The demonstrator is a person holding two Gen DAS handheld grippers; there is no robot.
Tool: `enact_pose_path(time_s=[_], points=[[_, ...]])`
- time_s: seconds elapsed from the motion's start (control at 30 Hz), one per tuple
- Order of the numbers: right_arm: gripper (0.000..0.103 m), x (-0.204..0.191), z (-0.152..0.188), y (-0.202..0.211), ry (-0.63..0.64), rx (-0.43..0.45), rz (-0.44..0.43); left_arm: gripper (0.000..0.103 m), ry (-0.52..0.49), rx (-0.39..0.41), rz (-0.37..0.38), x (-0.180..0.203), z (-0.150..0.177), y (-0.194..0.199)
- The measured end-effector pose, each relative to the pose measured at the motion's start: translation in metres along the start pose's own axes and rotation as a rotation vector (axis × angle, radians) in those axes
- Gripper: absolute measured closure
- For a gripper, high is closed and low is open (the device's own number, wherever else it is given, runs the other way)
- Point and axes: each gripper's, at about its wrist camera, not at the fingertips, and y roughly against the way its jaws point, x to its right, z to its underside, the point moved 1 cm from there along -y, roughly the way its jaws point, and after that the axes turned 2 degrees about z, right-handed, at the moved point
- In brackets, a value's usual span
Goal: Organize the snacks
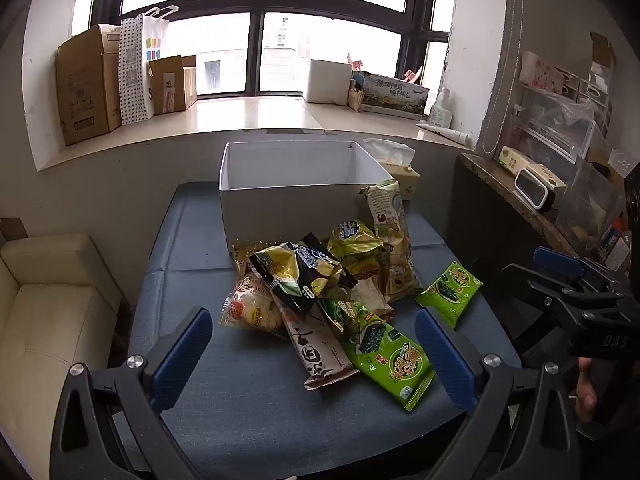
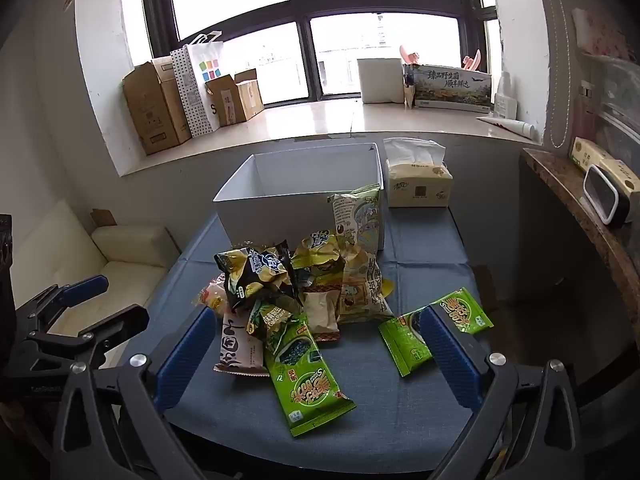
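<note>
Snack packets (image 1: 320, 292) lie heaped on the blue desk (image 1: 248, 408), just in front of an open white box (image 1: 296, 200). Wrappers crinkled: green seaweed, black-and-yellow, pale cream. One green packet (image 2: 436, 328) lies apart, right of the heap. Left tongs (image 1: 314, 356) and right tongs (image 2: 316, 356) both released, spread wide, nothing between them, tilted down toward the heap from the near edge.

Near counter (image 1: 248, 412) strip is left bare; snack pile (image 1: 320, 292) blocks the white box (image 1: 280, 208) front; box appears empty, approachable from above.
</note>
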Motion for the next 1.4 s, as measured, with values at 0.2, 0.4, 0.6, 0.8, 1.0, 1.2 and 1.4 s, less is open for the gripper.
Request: enact_pose_path(time_s=[0.2,0.4,0.6,0.8,1.0,1.2,1.4], points=[[0.0,0.0,0.003,0.0,0.0,0.008,0.013,0.0,-0.012,-0.003,-0.017,0.015,0.001,-0.001],[0.0,0.006,0.003,-0.002,-0.013,-0.005,0.004,0.0,0.02,-0.017,0.013,-0.001,-0.002,-0.003],[0.0,0.006,0.003,0.0,-0.02,-0.009,0.005,0.0,0.023,-0.012,0.02,0.0,-0.003,-0.003],[0.0,0.006,0.003,0.001,-0.018,-0.012,0.003,0.0,0.031,-0.004,0.022,-0.002,-0.004,-0.001],[0.0,0.006,0.003,0.0,-0.02,-0.013,0.003,0.0,0.02,-0.004,0.021,0.001,-0.006,0.0],[0.0,0.007,0.003,0.0,-0.022,-0.014,0.0,0.0,0.016,-0.003,0.022,0.002,-0.006,0.001],[0.0,0.007,0.003,-0.001,-0.024,-0.015,0.0,0.0,0.011,-0.003,0.023,0.003,-0.006,0.001]])
